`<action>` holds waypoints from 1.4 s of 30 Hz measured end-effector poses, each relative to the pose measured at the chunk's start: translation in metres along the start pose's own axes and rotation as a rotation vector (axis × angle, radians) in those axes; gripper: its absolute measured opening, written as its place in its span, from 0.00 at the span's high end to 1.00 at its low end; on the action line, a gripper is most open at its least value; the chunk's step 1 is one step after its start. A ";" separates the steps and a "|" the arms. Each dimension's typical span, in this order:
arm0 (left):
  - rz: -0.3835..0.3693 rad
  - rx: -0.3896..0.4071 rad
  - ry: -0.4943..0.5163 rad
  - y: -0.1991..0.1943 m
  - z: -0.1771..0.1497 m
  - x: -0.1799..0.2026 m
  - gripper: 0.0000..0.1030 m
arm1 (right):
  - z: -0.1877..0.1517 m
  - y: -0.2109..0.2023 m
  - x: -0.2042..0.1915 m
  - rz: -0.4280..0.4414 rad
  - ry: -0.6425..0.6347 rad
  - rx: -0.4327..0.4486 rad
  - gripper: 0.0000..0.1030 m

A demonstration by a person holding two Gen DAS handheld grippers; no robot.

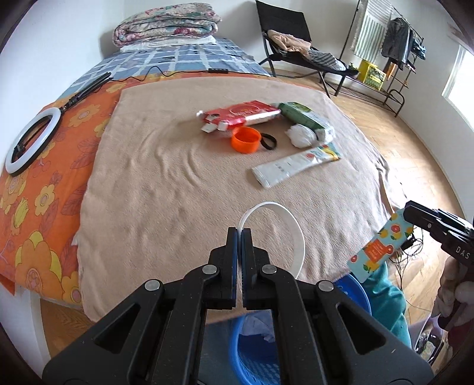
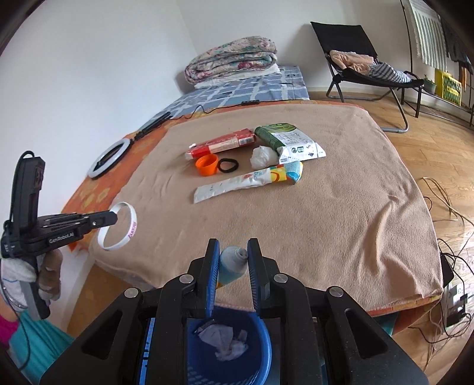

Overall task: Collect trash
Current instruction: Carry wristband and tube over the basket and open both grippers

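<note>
A ring light lies beside the folded quilt, near a black chair.

Setting: home bedroom. Evidence: bed under tan blanket, with patterned sheets; folded floral quilt at its head; black folding chair heaped with clothes; garment rack with hanging laundry; wood parquet floor; white walls.

- One blue basket sits below the near edge of the bed; crumpled tissue lies in it.
- Beyond the basket, on the beige blanket: one red packet, one green pack, one orange cap, one black hair tie, one tissue ball, one flattened tube.
- Above the basket: one white wristband, one blue tube.
</note>
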State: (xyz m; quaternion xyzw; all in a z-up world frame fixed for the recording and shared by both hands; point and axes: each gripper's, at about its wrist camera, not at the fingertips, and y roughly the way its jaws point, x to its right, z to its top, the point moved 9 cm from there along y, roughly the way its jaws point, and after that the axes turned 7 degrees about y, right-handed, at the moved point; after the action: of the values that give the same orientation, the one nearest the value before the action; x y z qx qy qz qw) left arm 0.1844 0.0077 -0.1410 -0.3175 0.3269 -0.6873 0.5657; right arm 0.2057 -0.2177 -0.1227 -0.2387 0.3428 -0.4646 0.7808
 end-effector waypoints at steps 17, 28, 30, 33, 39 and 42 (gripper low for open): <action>-0.072 -0.099 0.139 0.000 -0.087 0.075 1.00 | -0.075 -0.004 -0.022 -0.036 -0.091 -0.100 0.83; -0.085 -0.128 0.167 0.000 -0.107 0.086 1.00 | -0.102 0.003 -0.022 -0.045 -0.064 -0.171 0.82; -0.086 -0.133 0.167 0.001 -0.109 0.086 0.98 | -0.105 0.005 -0.021 -0.046 -0.055 -0.182 0.78; -0.084 -0.135 0.165 0.001 -0.109 0.086 0.92 | -0.107 0.005 -0.019 -0.049 -0.046 -0.187 0.58; -0.069 -0.111 0.165 -0.002 -0.105 0.085 0.58 | -0.110 0.006 -0.017 -0.090 -0.049 -0.204 0.47; -0.060 -0.100 0.161 -0.004 -0.102 0.083 0.47 | -0.109 0.005 -0.014 -0.107 -0.042 -0.203 0.40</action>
State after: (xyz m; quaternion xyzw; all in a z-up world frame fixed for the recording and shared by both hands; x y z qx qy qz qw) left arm 0.0869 -0.0642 -0.1918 -0.2987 0.3953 -0.7101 0.5004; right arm 0.1210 -0.2088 -0.1923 -0.3444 0.3584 -0.4631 0.7338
